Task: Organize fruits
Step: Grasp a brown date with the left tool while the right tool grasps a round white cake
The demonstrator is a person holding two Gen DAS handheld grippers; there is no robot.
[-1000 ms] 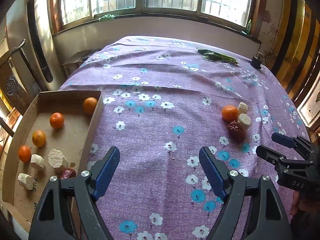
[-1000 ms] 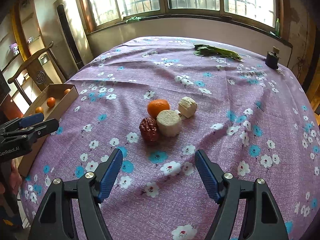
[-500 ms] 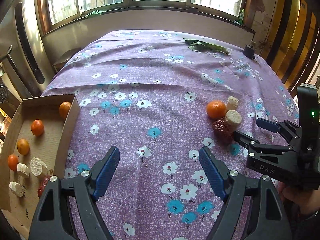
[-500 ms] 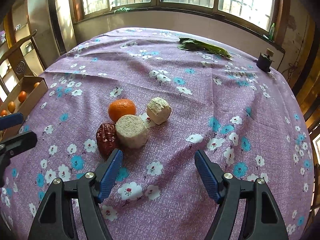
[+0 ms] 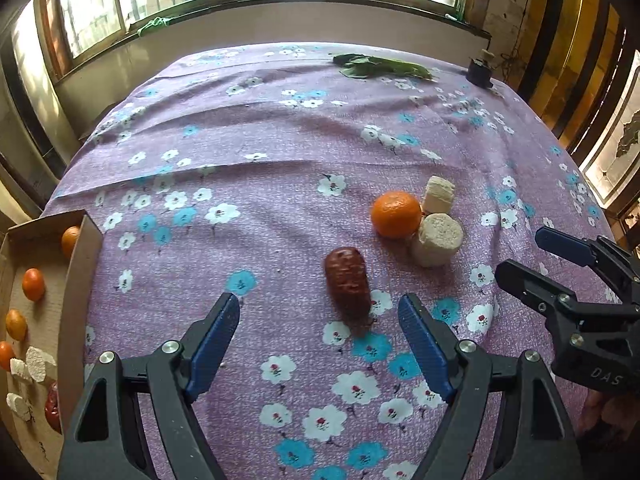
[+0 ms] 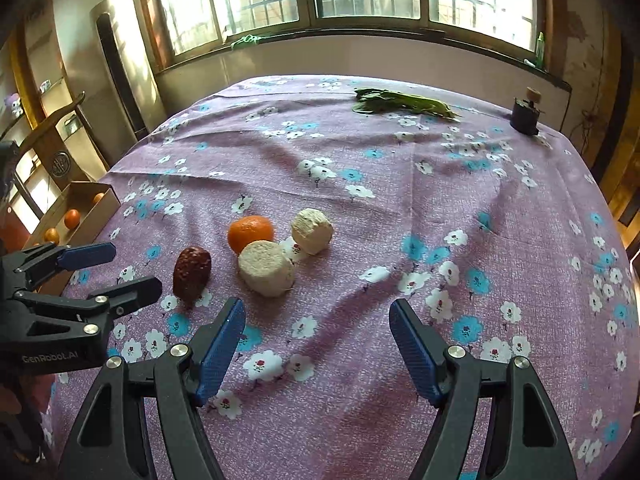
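Observation:
A red date (image 5: 347, 280) (image 6: 192, 270) lies on the purple flowered cloth, just ahead of my open, empty left gripper (image 5: 320, 330). Behind it sit an orange (image 5: 396, 214) (image 6: 251, 233) and two pale round pieces (image 5: 437, 239) (image 5: 439, 195), also in the right wrist view (image 6: 266, 267) (image 6: 312, 231). My right gripper (image 6: 316, 340) is open and empty, short of the nearer pale piece. Each gripper shows in the other's view: the right one (image 5: 532, 264), the left one (image 6: 120, 272).
A cardboard box (image 5: 78, 264) (image 6: 96, 216) at the table's left edge holds several oranges, pale pieces and a red date. Green leaves (image 5: 380, 67) (image 6: 400, 102) and a small dark bottle (image 5: 480, 72) (image 6: 526, 116) lie at the far side.
My left gripper has swung right from the box toward the loose fruit. The date now lies apart from the orange and pale piece. My right gripper has moved closer.

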